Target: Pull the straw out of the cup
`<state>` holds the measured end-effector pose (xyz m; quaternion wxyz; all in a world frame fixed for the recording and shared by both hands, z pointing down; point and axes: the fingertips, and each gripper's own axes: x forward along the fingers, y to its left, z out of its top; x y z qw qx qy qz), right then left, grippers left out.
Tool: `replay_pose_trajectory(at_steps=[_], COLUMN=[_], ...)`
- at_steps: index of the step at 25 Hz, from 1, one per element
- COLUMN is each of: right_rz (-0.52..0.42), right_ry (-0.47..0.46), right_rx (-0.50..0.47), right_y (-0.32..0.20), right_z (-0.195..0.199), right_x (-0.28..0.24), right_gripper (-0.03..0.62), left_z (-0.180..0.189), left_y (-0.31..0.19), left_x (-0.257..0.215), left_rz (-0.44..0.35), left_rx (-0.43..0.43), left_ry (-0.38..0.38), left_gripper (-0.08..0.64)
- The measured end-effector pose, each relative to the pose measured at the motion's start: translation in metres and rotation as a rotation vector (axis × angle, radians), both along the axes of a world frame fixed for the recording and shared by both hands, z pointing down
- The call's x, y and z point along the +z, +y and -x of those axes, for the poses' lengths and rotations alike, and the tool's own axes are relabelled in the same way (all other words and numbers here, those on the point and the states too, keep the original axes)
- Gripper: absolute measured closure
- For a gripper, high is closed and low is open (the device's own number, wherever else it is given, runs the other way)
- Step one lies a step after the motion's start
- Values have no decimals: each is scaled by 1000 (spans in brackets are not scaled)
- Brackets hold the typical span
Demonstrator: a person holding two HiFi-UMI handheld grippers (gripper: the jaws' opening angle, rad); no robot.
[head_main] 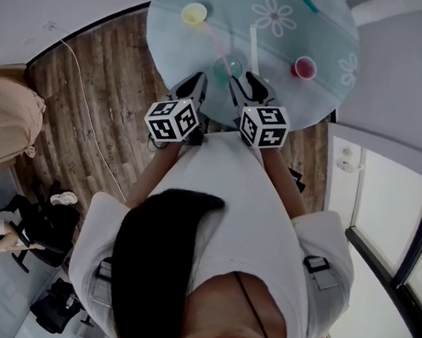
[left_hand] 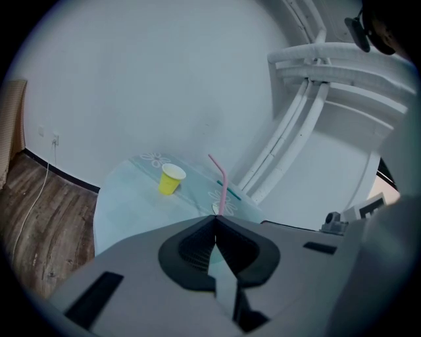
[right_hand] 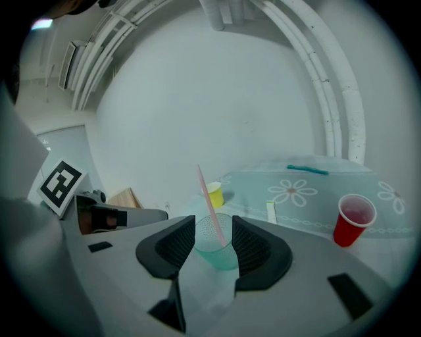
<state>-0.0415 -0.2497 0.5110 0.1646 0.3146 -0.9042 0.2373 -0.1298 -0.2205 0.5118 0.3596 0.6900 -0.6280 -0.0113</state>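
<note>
Plank wood floor spreads at nine o'clock, a round daisy-print table at twelve, tall windows at four, white wall beyond.

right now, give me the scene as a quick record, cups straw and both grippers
table: round, pale floral cloth
teal cup: upright near the table's front edge, pink straw standing in it
yellow cup: upright, far left
red cup: upright, right side
left gripper: jaws together, nothing between them
right gripper: jaws apart, teal cup framed between them, no grip seen
task: pink straw not yet pulled out
</note>
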Motion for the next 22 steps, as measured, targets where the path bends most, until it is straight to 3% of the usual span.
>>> replay_pose_trajectory(at_steps=[22], right_rz=[-131], right_ry=[102], right_rx=[-137], right_y=[-36], right_z=[55], right_x=[-9], right_gripper=[417], left_z=[45], left_y=[-12], left_x=[12], left_rz=[47], left_rx=[-55], left_ry=[15], left_gripper=[551])
